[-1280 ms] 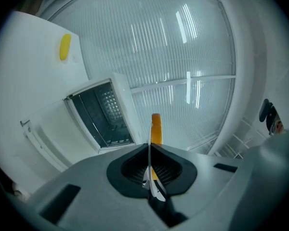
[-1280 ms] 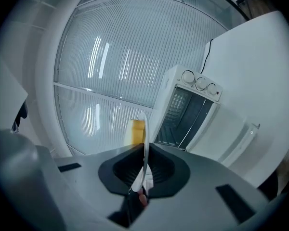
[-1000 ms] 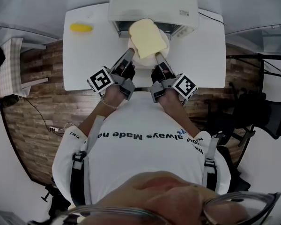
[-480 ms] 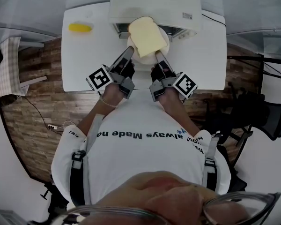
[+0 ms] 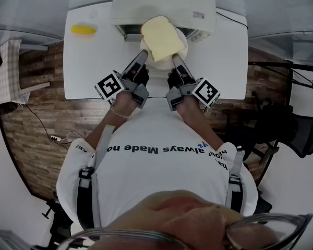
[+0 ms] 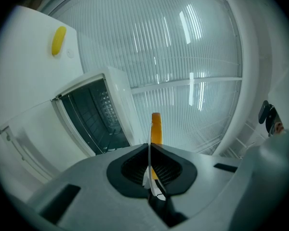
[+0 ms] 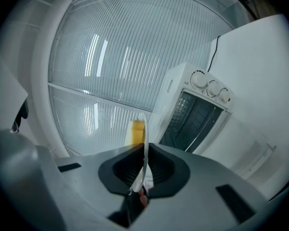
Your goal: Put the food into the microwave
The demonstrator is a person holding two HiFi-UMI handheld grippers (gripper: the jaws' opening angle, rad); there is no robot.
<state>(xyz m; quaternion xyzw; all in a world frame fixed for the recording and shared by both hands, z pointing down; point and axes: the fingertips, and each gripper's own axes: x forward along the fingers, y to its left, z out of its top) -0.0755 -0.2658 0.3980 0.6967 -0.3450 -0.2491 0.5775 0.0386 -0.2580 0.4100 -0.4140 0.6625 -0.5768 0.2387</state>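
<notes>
Left gripper [image 5: 142, 57] and right gripper [image 5: 175, 61] pointed forward side by side, forearms close to the chest; each was clamped on the near rim of the white plate [image 5: 183, 43]; bread [image 5: 161, 37] lay at their 12 o'clock, before the open microwave [image 5: 164, 1]

A: How is the light behaving?
B: It's falling brightly and evenly; white streaks are glaring off the ribbed panel [image 6: 183, 57] toward twelve o'clock.
A: And sharpness?
B: Fisheye is bending every edge, corners are darkening, and the foreground is blurring at six o'clock.
</notes>
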